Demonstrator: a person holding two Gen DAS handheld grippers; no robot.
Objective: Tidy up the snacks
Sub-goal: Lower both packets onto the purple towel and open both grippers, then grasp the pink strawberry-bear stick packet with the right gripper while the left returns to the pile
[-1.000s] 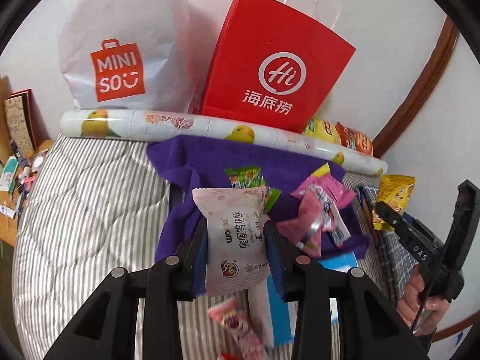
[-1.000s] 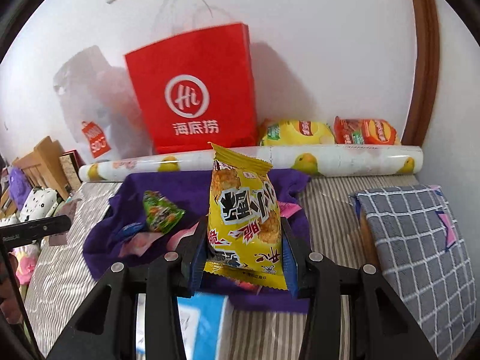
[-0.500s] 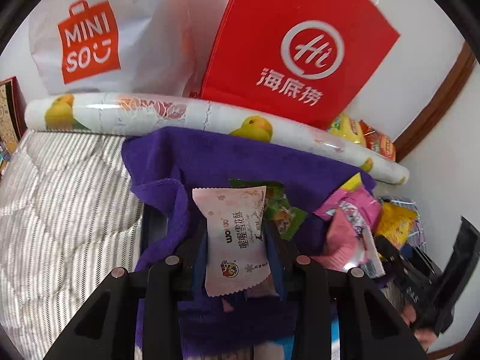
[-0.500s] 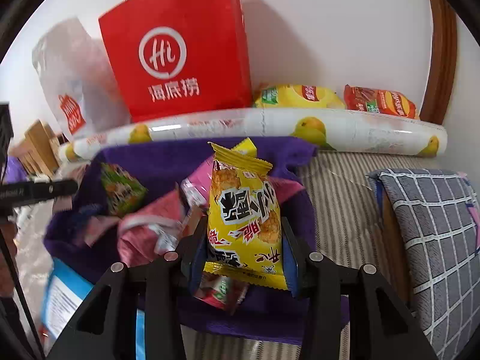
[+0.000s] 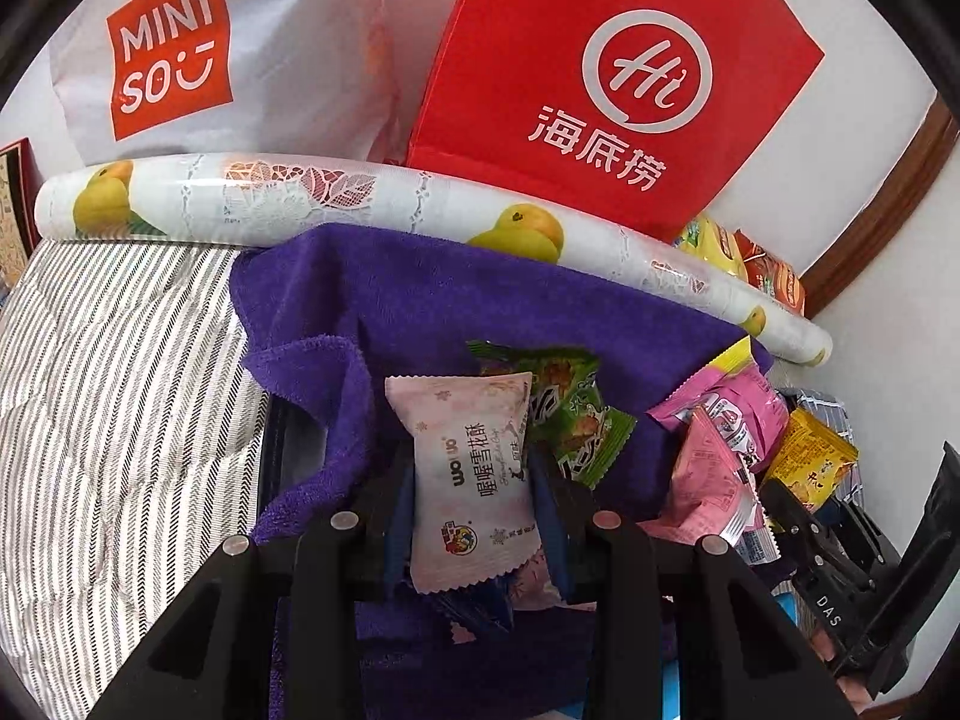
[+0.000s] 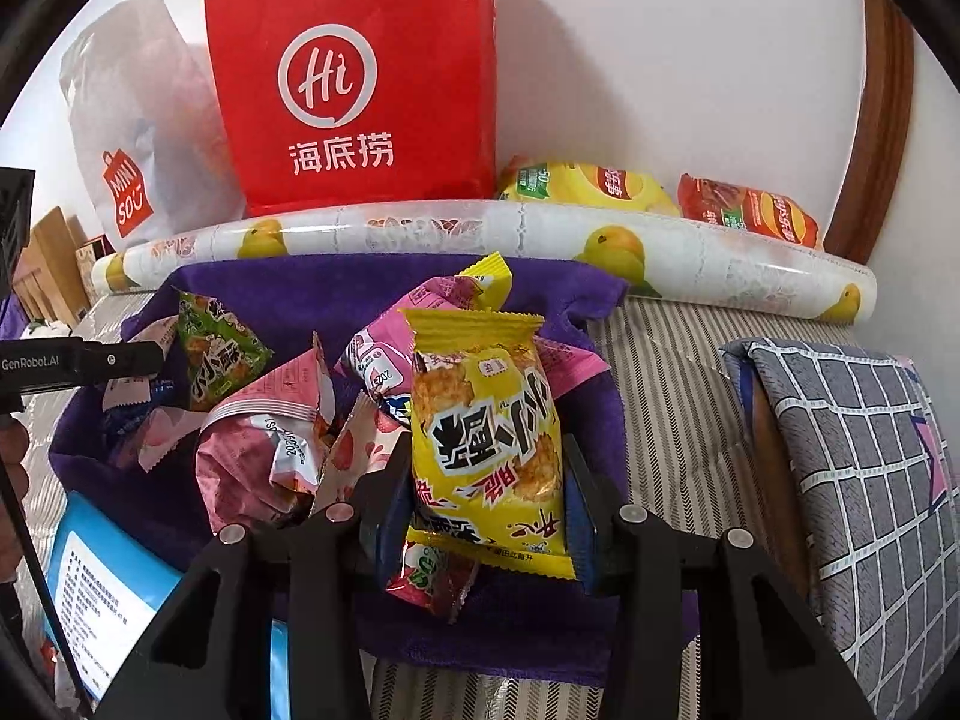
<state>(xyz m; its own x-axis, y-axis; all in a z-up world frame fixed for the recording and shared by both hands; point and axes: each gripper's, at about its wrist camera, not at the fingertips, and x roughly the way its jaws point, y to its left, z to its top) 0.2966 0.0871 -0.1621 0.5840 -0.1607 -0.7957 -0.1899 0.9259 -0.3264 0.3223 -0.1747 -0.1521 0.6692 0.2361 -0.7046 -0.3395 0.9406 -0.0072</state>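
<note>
Here, from the left wrist: left gripper [image 5: 473, 498] pinching a pale pink snack packet [image 5: 471, 480] upright between both fingers, above a purple towel [image 5: 420, 300]. Green snack packet [image 5: 564, 414] just behind it, pink packets [image 5: 720, 450] to the right. Beyond the towel, a duck-print roll [image 5: 360, 198], a red paper bag [image 5: 618, 78] and a white Miniso bag [image 5: 198, 54].

Next, from the right wrist: right gripper [image 6: 486, 498] clamped on a yellow snack packet [image 6: 486, 432], held upright over the same towel beside the heap of pink packets. Grey checked cushion [image 6: 870, 450] on the right.
</note>
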